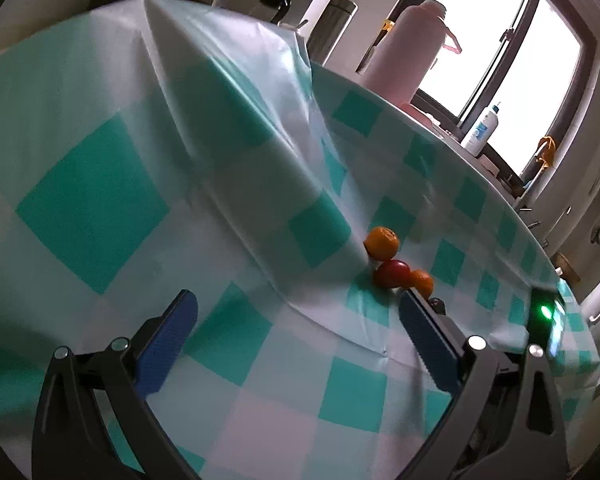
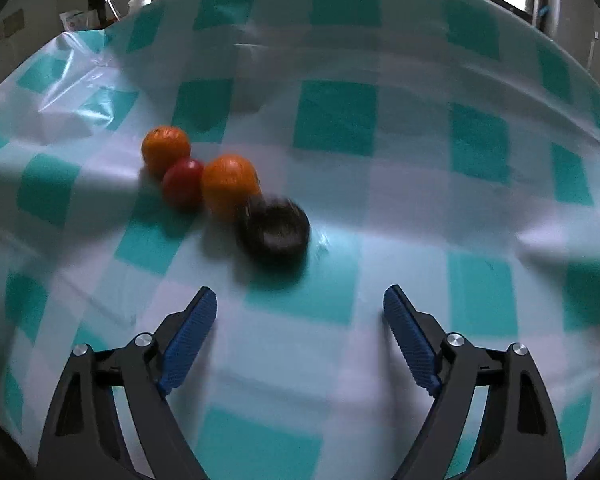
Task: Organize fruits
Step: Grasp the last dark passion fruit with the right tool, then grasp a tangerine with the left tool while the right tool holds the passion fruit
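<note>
Teal-and-white checked tablecloth [image 2: 336, 120], plastic, creased and ridged on our left; it bears every item below.

Fruit, three pieces, in a touching row: far orange [image 2: 165, 149], red fruit [image 2: 183, 183] in the middle, near orange [image 2: 229, 184]. From the left wrist view we list the same row beside the raised fold: far orange [image 1: 382, 243], red fruit [image 1: 391, 273], near orange [image 1: 423, 281], the last partly hidden behind a blue finger.

Dark round bowl [image 2: 275, 229], blurred, touching the near orange on its near side; contents we cannot tell.

Right gripper [image 2: 300, 300]: jaws spread wide, nothing between them, hovering over the cloth just short of the bowl.

Left gripper [image 1: 298, 308]: jaws likewise spread wide and holding nothing, poised over the cloth, the fruit row just beyond its right finger.

Background, past the table's far edge: pink flask [image 1: 404, 44], steel flask [image 1: 332, 28], white lotion bottle [image 1: 482, 128], bright window [image 1: 496, 40].
</note>
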### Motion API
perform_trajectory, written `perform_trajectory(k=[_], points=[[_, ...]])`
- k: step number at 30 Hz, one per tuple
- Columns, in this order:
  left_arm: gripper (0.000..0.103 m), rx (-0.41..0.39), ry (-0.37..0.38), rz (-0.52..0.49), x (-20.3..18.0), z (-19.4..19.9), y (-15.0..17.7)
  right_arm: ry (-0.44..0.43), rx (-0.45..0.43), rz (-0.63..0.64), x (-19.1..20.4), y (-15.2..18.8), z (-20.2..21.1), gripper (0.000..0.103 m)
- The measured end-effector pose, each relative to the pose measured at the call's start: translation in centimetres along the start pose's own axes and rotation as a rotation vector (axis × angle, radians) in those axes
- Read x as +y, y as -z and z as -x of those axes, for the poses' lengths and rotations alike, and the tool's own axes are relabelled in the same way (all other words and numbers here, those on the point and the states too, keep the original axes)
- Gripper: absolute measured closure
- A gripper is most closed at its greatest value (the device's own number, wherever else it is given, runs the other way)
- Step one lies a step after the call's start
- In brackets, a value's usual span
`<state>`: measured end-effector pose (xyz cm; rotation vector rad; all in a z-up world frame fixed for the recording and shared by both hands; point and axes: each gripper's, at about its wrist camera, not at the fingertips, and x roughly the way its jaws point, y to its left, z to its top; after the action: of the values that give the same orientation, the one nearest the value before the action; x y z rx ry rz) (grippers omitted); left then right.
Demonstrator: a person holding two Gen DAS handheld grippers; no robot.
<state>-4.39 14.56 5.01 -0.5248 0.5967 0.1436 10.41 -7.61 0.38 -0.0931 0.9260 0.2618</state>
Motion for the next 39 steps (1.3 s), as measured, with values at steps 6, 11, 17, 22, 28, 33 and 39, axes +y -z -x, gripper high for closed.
perform_trajectory(k=[6,11,17,22,28,33,39], points=[[0.002,0.000,0.004,-0.063,-1.2,-0.2,0.6,0.000,-0.009,0.062,1.5,-1.7,-1.1,0.044],[0.002,0.025,-0.006,-0.107,-2.0,-0.7,1.2,-0.047,-0.038,0.029,0.6,-0.2,0.4,0.062],[0.002,0.054,0.004,-0.185,-3.6,-1.5,2.2,-0.129,-0.124,-0.115,-3.2,4.7,5.3,0.062],[0.002,0.082,0.034,-0.277,-5.4,-2.2,3.4,-0.162,-0.175,-0.269,-7.4,7.3,7.5,0.062],[0.002,0.099,0.058,-0.319,-7.4,-4.1,3.4,-0.233,-0.209,-0.354,-8.9,8.1,7.7,0.062],[0.006,0.183,0.058,-0.300,-9.0,-8.1,2.5,-0.249,-0.207,-0.363,-9.0,8.1,7.5,0.062],[0.019,0.235,0.058,-0.361,-12.9,-11.6,3.2,-0.239,-0.213,-0.369,-8.7,8.0,7.7,0.062]])
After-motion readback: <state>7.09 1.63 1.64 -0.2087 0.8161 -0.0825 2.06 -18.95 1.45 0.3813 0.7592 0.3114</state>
